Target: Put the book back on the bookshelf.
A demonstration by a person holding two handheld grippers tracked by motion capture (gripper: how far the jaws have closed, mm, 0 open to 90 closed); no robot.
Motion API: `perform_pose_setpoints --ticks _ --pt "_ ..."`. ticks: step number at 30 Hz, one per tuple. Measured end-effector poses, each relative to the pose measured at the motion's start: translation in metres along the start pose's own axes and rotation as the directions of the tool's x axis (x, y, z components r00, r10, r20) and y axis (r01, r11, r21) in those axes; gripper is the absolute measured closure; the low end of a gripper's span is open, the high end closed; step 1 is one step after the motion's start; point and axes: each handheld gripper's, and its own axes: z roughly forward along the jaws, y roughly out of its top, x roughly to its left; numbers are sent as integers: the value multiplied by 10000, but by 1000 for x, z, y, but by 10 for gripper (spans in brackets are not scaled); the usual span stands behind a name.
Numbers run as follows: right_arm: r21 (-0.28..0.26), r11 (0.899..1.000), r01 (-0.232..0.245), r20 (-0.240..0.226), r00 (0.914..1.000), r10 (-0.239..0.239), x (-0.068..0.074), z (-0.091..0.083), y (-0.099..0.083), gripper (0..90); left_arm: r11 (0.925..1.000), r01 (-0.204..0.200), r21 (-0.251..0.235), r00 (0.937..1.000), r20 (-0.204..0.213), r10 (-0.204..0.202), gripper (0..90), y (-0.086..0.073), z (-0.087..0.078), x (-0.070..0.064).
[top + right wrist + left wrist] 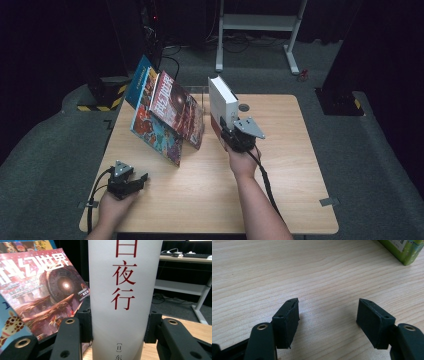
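High view first: the right gripper was clamped on the lower end of a white book, which stood upright above the middle of the wooden bench, its long axis near vertical and its top tipped slightly away toward the far edge. The white spine faced the person, and the page block showed on the left side. Just to its left, apart from it, a red magazine leaned tilted against a blue picture book; both slanted up toward the far left corner. The left gripper rested low at the near left of the bench, well apart from the books.

Left gripper view: the jaws stood wide apart with nothing between them, their tips touching or just above the bare wood grain. A green book corner lay at the top right, well ahead of the jaws.

Right gripper view: the white book ran vertically between the two jaws, which pressed on its opposite covers. Red characters ran down the spine, reading top to bottom. The red magazine sat beside it on the left, tilted, with the blue picture book at the lower left edge.
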Motion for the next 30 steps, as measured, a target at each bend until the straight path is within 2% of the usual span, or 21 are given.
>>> perform_pose_setpoints --ticks 21,30 --pt "-89 9997 247 635 9977 -240 12 46 0 548 10000 73 -32 9998 173 -73 347 0 -1 2" --pt "-105 9999 117 658 9978 -110 16 60 -3 548 10000 54 -33 9998 178 -53 346 0 -1 2"
